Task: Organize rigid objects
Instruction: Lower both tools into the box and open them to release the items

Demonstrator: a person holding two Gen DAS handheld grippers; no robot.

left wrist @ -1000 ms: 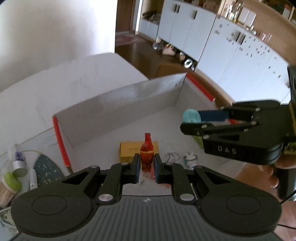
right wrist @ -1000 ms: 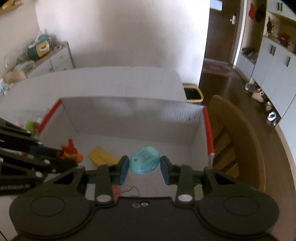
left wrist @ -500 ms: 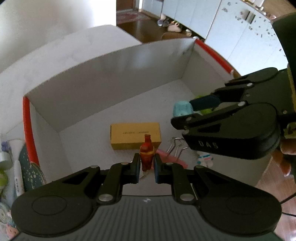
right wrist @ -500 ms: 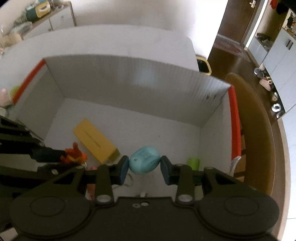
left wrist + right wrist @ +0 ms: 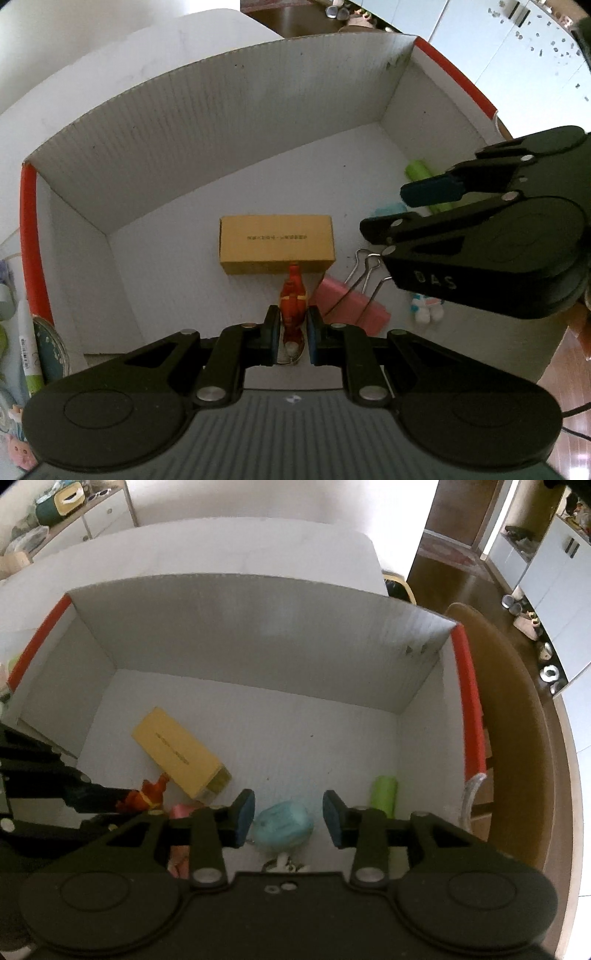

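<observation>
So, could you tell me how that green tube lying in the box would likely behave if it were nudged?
The green tube lies on its side on the flat floor of the box, so it would probably roll. It looks small and likely light. The side wall right beside it should stop it soon.

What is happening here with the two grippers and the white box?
A person is sorting small things into a white box with a handheld gripper in each hand. The left gripper is shut on a small red bottle-shaped figure, low inside the box. The right gripper has just been opening; the turquoise rounded object lies between its pads, no longer pressed. A yellow carton, a pink binder clip and a green tube already lie inside.
</observation>
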